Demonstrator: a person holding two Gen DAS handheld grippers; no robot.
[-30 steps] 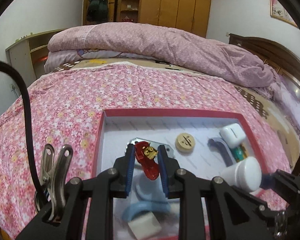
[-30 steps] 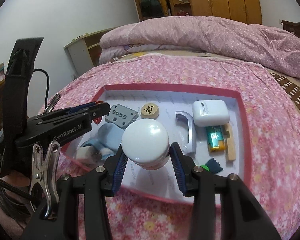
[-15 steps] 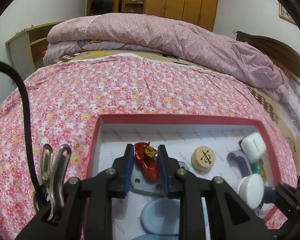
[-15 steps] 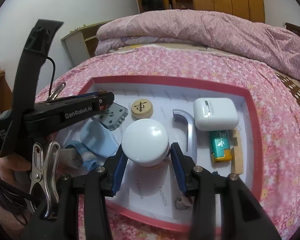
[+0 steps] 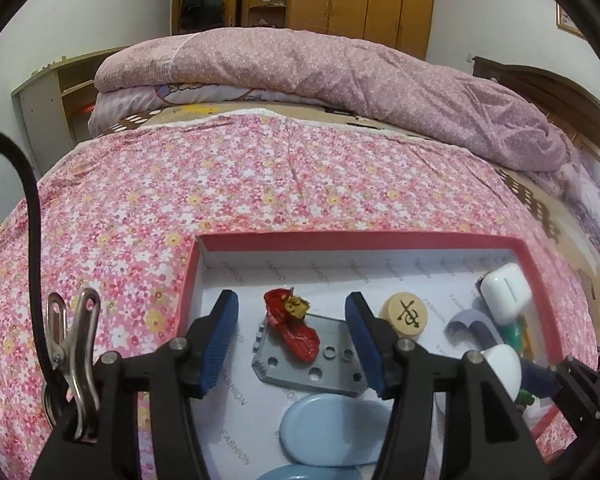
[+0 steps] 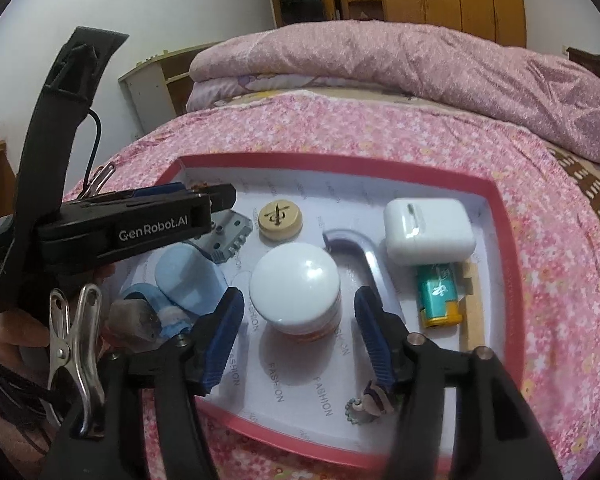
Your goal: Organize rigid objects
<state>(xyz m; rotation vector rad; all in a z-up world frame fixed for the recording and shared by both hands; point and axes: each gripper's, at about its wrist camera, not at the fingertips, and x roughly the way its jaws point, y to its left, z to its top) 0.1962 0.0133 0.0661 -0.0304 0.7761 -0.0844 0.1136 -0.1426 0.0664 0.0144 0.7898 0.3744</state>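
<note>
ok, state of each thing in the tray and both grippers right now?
left gripper: jaws opening, clear of the boat
red toy boat: lying on grey plate
right gripper: jaws opening, pads off the jar
white-lidded jar: upright, lid on
white earbud case: closed

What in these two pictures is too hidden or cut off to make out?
- Small beaded trinket, right wrist view: partly behind a tool finger, too small to identify.
- Pale blue oval pieces, left wrist view: cut by the bottom edge and tool arms.
- Lighter, left wrist view: mostly behind the white case.
</note>
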